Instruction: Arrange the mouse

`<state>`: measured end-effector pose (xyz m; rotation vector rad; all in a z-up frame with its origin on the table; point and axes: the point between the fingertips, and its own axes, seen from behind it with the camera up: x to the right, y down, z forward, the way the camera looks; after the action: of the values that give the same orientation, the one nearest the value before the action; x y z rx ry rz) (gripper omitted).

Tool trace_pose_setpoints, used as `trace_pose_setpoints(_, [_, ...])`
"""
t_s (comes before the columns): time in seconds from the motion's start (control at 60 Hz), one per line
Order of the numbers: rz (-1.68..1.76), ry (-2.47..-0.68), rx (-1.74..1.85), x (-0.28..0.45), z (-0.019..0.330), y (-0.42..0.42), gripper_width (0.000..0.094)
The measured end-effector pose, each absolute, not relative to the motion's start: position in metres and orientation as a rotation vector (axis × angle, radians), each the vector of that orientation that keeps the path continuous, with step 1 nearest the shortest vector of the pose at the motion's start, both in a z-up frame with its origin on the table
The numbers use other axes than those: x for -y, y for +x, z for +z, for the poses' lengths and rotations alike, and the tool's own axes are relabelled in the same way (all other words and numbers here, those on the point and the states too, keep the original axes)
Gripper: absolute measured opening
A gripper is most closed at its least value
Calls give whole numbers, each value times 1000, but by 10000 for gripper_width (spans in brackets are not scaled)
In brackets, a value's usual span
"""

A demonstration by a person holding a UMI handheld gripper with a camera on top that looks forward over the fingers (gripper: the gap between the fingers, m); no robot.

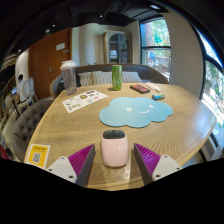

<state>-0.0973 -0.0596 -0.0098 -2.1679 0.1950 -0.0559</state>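
A: Where is everything on the table (pixel 60 135)?

B: The blue cloud mat (pixel 135 110) lies mid-table; the pink mouse (pixel 114 148) sits at the near edge between the tool (pixel 114 158)'s spread fingers, gaps either side.

A: Then?

B: Close squarely on its flanks, then lift toward the mat.

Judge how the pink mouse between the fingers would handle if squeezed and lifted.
The pink mouse looks rigid, probably light. Its rounded, smooth shell may slip between the pads of the hand-held gripper, whose open fingers flank it. Resting flat on the table, it seems unlikely to roll or tip.
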Motion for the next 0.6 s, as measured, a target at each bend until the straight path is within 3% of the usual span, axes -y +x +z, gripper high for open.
trace_pose_setpoints(0.067, [-70, -2128, -204, 45, -10, -95, 709])
trace_pose_setpoints(0.133, [-81, -2089, -213, 35, -12, -93, 539])
trace_pose_setpoints(0.217, [-108, -2081, -253, 34, -15, -92, 516])
trace_pose_setpoints(0.433, [77, -2316, -165, 34, -9, -114, 381])
trace_pose_setpoints(0.6, [101, -2220, -70, -16, 54, -76, 371])
